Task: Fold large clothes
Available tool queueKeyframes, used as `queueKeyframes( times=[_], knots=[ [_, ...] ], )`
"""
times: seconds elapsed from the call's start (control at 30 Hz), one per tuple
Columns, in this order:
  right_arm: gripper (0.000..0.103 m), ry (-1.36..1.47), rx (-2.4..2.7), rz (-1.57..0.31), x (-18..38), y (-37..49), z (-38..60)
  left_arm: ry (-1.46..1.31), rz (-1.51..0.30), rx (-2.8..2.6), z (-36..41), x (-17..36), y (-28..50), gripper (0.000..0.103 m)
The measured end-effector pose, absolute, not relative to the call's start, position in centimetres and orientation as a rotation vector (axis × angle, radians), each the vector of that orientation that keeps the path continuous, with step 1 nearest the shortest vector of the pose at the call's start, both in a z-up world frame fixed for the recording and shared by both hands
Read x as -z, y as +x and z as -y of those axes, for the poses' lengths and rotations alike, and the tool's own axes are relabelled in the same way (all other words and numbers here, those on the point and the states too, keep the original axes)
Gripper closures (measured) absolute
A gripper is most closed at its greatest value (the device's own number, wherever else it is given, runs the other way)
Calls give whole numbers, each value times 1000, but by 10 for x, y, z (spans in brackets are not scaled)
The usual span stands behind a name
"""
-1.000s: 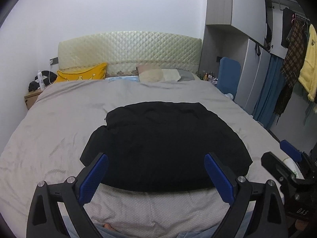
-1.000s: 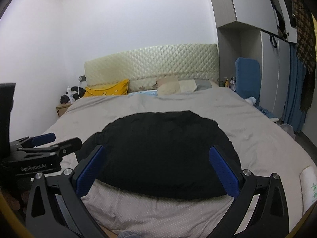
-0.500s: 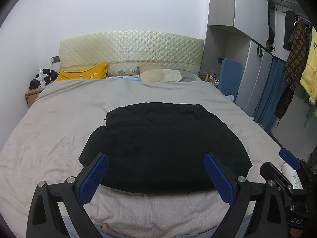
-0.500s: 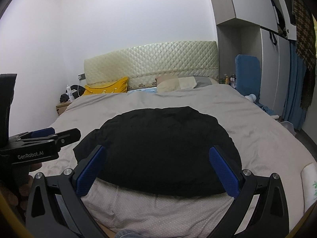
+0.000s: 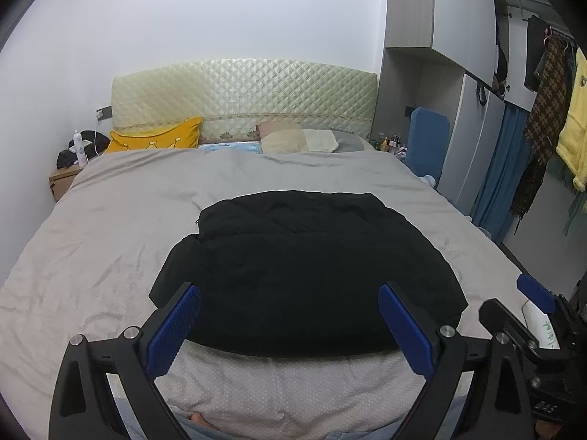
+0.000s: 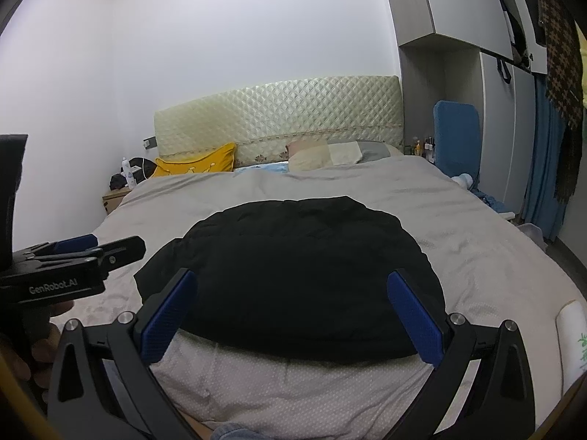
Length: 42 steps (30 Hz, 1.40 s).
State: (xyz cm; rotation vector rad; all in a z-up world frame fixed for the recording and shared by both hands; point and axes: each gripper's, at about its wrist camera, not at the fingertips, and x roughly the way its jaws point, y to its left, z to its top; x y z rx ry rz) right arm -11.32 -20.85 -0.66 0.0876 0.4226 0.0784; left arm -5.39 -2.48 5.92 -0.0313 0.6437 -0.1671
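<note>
A black garment lies folded in a compact pile on the grey bed cover, near the foot of the bed. It also shows in the right wrist view. My left gripper is open and empty, held above the pile's near edge. My right gripper is open and empty too, above the near edge. The right gripper shows at the right edge of the left view; the left gripper shows at the left of the right view.
A yellow pillow, beige pillows and a quilted headboard are at the far end. A nightstand stands far left. A wardrobe with hanging clothes is on the right. A white roll lies at the bed's right corner.
Both grippers have risen and drawn back slightly, so the black pile sits a little lower in view. Both stay open. The garment has not moved.
</note>
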Motion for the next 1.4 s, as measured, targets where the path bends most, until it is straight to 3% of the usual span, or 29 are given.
queueKeyframes(
  times=[1.4],
  knots=[
    [0, 84, -37, -445, 16, -108, 211, -2, -665, 151, 27, -53, -47, 5]
  ],
)
